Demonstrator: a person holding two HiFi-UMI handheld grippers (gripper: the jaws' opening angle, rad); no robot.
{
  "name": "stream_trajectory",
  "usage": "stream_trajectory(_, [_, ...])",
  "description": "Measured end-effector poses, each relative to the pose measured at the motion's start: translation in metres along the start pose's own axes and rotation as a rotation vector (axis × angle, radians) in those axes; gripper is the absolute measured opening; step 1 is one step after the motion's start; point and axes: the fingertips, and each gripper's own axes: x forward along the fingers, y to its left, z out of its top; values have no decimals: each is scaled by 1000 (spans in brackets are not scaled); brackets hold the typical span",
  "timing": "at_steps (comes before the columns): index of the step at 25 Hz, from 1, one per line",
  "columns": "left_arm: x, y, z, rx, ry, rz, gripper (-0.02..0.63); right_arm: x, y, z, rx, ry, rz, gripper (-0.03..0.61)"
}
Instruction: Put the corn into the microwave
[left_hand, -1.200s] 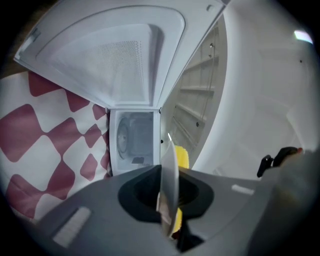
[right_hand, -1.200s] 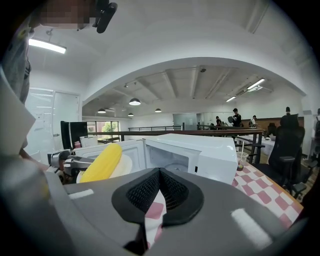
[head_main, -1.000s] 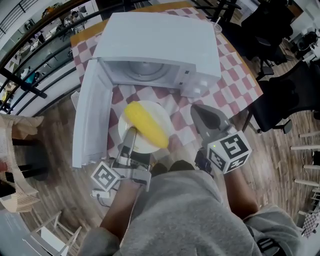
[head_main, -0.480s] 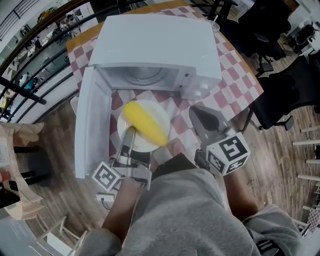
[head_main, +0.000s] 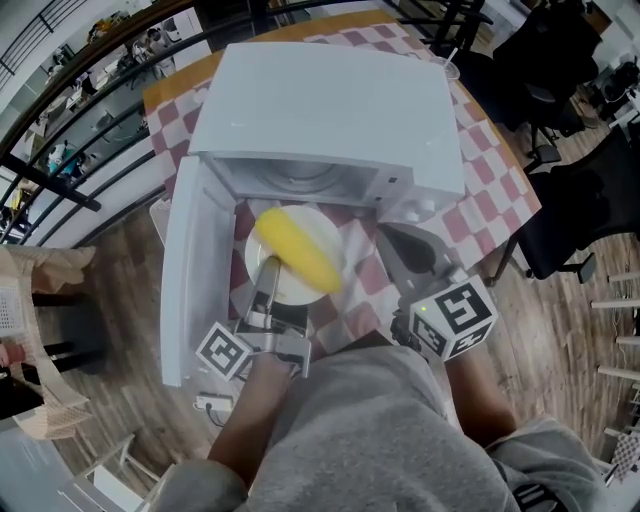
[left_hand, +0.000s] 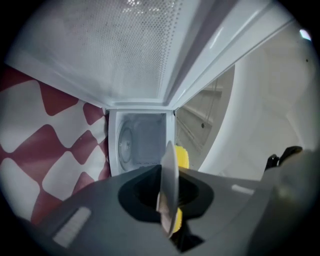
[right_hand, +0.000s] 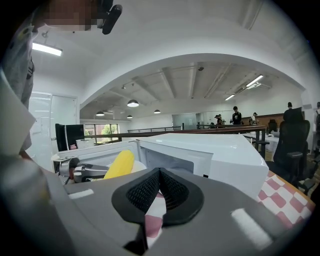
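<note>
At the mouth of the open microwave (head_main: 330, 110), we grip the white plate (head_main: 322, 228) by its near rim, our left gripper (head_main: 268, 268) clamped on it (the corn (head_main: 297, 250) lies across the plate, not yet inside). Our right gripper (head_main: 400, 245) hovers just beside the plate, jaws together and empty.

Open toward the person, the microwave (head_main: 330, 110) shows a clear cavity (head_main: 295, 180). Its door (head_main: 190, 270), swung fully out, walls off the left side, close beside the left tongs (head_main: 269, 272). Those tongs are clamped on the rim of the plate (head_main: 326, 233) carrying the corn (head_main: 297, 250) just before the opening. The control panel (head_main: 412, 205) bounds the right. Below it the right tongs (head_main: 395, 240), jaws together, hang over bare checked counter (head_main: 480, 195).
</note>
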Motion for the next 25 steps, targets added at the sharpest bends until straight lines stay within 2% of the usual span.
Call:
stream_trajectory(14, [70, 68, 30, 3, -48, 72, 29, 65, -14, -8, 8, 45, 74, -2])
stream_trajectory(25, [124, 117, 42, 4, -69, 123, 29, 88, -11, -15, 27, 81, 127, -2])
